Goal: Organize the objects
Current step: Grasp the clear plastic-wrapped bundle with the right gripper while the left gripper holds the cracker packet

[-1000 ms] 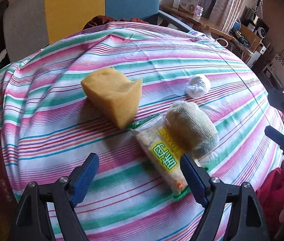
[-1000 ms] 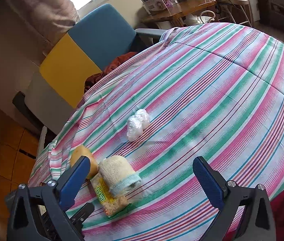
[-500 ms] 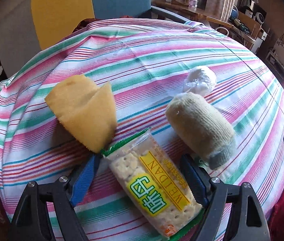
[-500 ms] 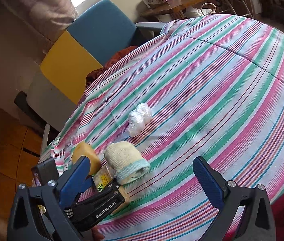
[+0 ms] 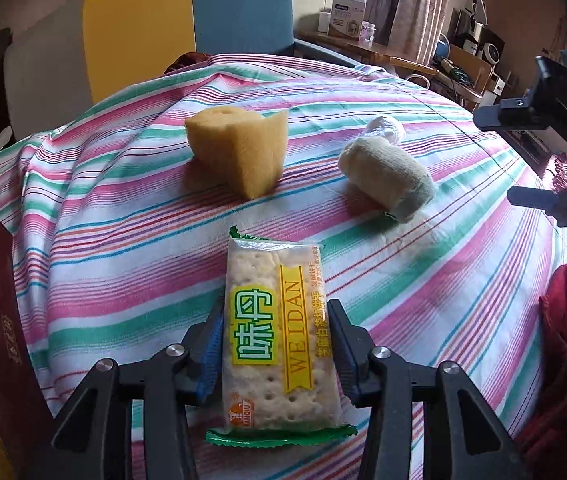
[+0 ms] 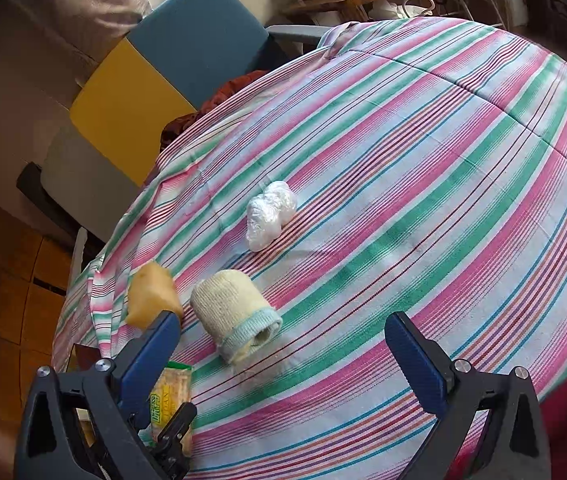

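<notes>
Cracker pack [image 5: 277, 344]: lies flat on the striped tablecloth [image 5: 423, 300] at the near edge, long way pointing off toward the sponge; label up, green crimped ends showing at both tips
Left gripper [image 5: 274, 354]: its jaws have just been closing and now the blue pads sit against the two long sides of the pack, pinching it around its lower half; whether it is lifted clear of the cloth I cannot tell
How it will handle: light, I judge; the film looks slick and the crackers inside snap easily, so a gentle squeeze across the width seems right; taking it near the middle rather than by a crimped end should keep it from drooping or sliding out
Right gripper [image 6: 283, 348]: spread wide, nothing between its pads; it hangs over the cloth with the rolled sock in front of it
Rolled sock [image 5: 387, 178]: cream with a pale green cuff, lying on its side, apart from the pack and to the right of it; soft, will squash under a grip
Sponge [image 5: 239, 148]: yellow wedge, beyond the pack and to the left; apart from the sock
Plastic wad [image 6: 270, 213]: white, crinkled, just behind the sock; near it, though touching or not I cannot tell
Chair [image 5: 203, 20]: yellow and blue back, past the far edge of the table
</notes>
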Available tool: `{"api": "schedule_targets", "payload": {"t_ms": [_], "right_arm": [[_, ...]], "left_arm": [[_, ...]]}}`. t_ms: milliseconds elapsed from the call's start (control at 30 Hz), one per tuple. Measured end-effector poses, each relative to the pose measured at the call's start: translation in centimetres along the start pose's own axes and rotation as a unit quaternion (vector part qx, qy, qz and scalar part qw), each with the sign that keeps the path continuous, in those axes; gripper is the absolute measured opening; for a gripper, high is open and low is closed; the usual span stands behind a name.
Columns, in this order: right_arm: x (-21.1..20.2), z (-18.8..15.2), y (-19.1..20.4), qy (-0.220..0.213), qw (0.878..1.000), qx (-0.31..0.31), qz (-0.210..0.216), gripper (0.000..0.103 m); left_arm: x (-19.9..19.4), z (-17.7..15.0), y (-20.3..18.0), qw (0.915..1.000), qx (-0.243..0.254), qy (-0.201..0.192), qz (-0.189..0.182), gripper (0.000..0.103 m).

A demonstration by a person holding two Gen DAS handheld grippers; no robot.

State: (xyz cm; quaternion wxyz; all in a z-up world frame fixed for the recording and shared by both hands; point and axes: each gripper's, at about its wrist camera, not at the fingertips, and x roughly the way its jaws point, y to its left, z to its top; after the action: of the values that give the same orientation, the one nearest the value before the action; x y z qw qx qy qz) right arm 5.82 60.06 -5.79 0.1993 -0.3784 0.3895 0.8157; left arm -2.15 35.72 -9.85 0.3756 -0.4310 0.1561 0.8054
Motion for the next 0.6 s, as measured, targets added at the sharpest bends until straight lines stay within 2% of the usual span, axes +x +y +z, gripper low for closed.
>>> {"api": "schedule_targets", "payload": {"t_ms": [133,367,600], "right_arm": [[0.6,-0.2,-0.1,0.013,1.0,-0.001,-0.019,0.103],[1.6,-0.5,-0.2,0.03,0.998,-0.009,-0.047,0.103],[2.0,0.4,1.2,0.044,0.997,-0.027,-0.049,0.103]], "left_arm": [[-0.7,-1.3,0.3,0.9997,0.004,-0.021,-0.007,0.048],[-0.7,-1.6,0.6,0.9993,-0.003,-0.032,-0.017,0.048],[-0.7,-1.8,0.8,0.999,-0.005,-0.038,-0.021,0.048]]}}
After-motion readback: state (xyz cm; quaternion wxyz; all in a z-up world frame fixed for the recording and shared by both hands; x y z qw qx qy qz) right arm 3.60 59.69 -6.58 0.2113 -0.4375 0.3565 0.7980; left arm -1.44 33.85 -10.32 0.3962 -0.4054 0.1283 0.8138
